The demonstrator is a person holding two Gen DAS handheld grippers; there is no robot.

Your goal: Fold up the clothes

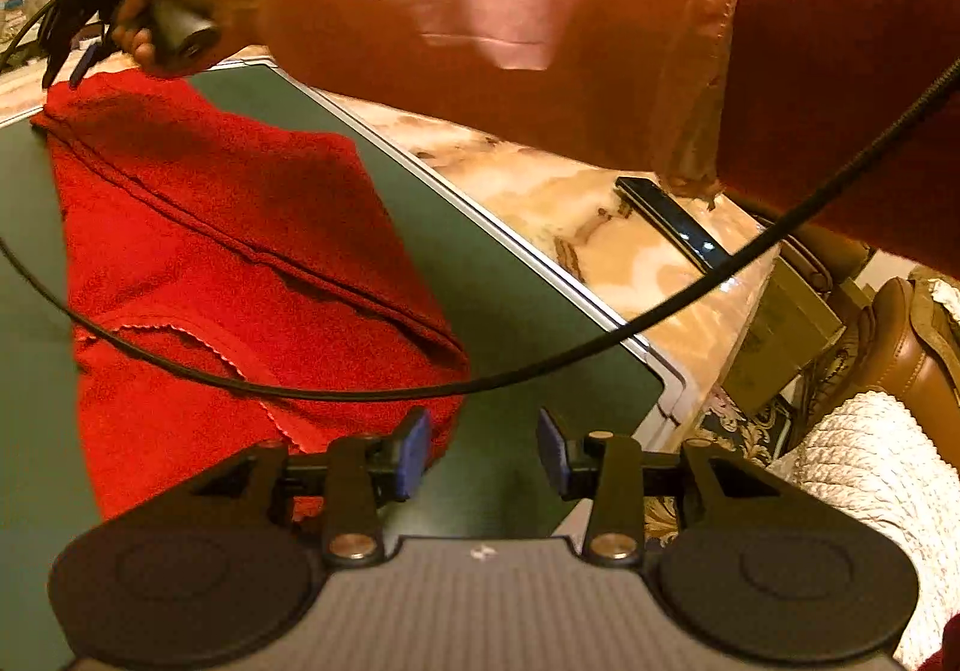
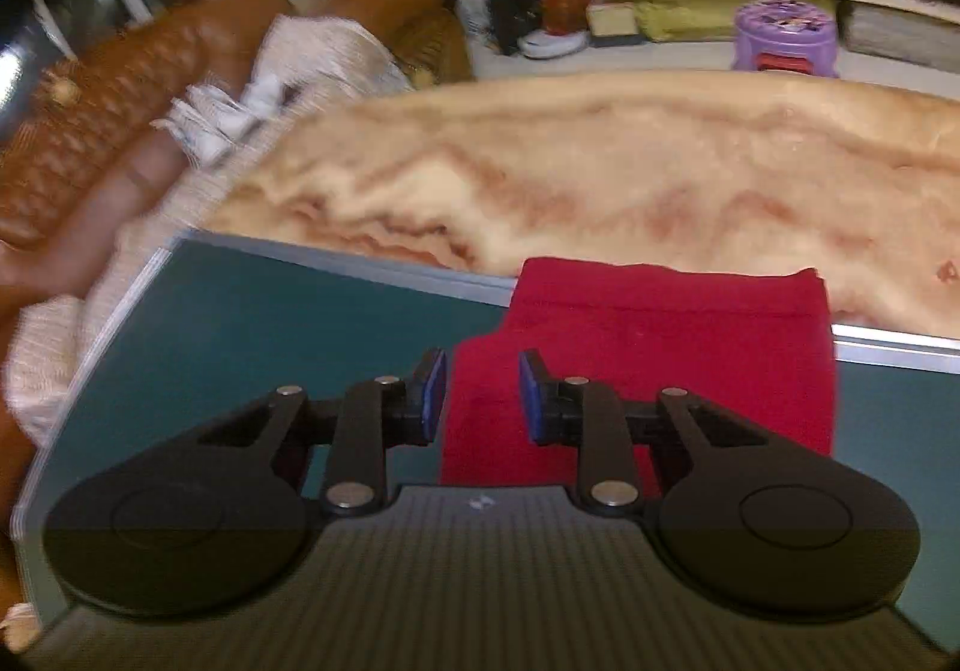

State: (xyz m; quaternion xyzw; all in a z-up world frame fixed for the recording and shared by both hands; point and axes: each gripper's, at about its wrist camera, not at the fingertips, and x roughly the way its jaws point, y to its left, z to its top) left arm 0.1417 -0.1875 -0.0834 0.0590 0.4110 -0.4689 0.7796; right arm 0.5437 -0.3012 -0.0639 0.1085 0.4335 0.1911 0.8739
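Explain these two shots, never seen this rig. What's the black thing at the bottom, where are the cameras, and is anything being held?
No robot here: a person holds a hand-operated two-finger gripper in each hand, and each carries a fisheye camera looking forward along its fingers. The black shape at the bottom of each picture is that gripper's own body.

The left wrist view shows the left gripper with its blue pads apart, holding nothing, at the near edge of a red garment. The garment lies on a dark green mat on a marble-patterned table. Farther off, the person's hand grips the right gripper at the garment's far end. A black cable crosses the picture.

The right wrist view shows the right gripper above the red garment, pads apart, nothing held.
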